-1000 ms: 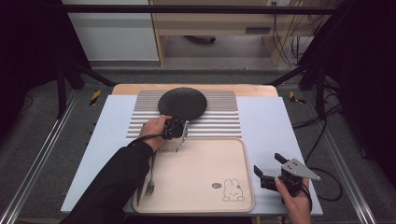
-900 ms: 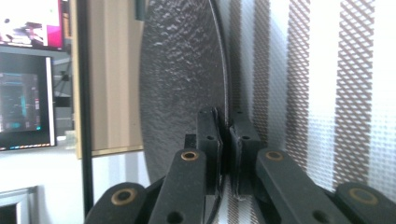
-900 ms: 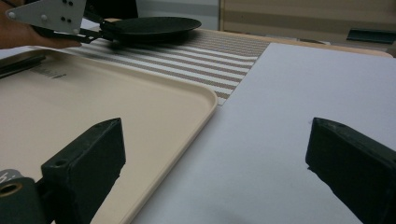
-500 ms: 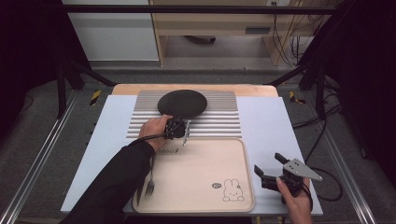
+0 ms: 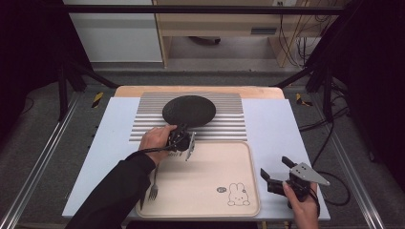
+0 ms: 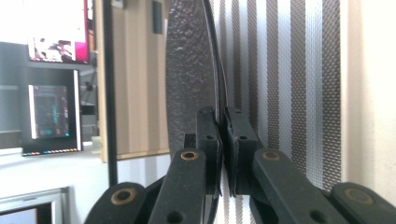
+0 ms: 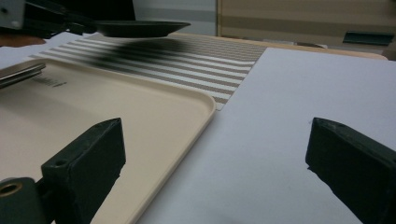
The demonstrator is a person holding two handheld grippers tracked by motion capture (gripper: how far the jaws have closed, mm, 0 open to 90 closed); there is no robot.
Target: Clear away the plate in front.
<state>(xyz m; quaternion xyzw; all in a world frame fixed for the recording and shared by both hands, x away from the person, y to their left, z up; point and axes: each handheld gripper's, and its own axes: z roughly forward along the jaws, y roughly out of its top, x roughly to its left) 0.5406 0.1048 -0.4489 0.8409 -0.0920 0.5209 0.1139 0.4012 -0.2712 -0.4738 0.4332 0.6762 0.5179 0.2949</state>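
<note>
Left gripper view showed the left gripper (image 6: 223,135) clamped on the round black textured plate's (image 5: 188,110) rim; lifted, unplaced; right gripper (image 5: 277,174) gaped empty.

One camera sits high up and looks forward and down on the whole surface (image 5: 286,124) from far away. The left gripper view is turned on its side and looks very close along its jaws at the rim of the black plate (image 6: 191,70). The right gripper view sits low, just above the surface, and looks across the tan tray (image 7: 140,107) (its corner is near) toward that same plate at the upper left of the frame.
</note>
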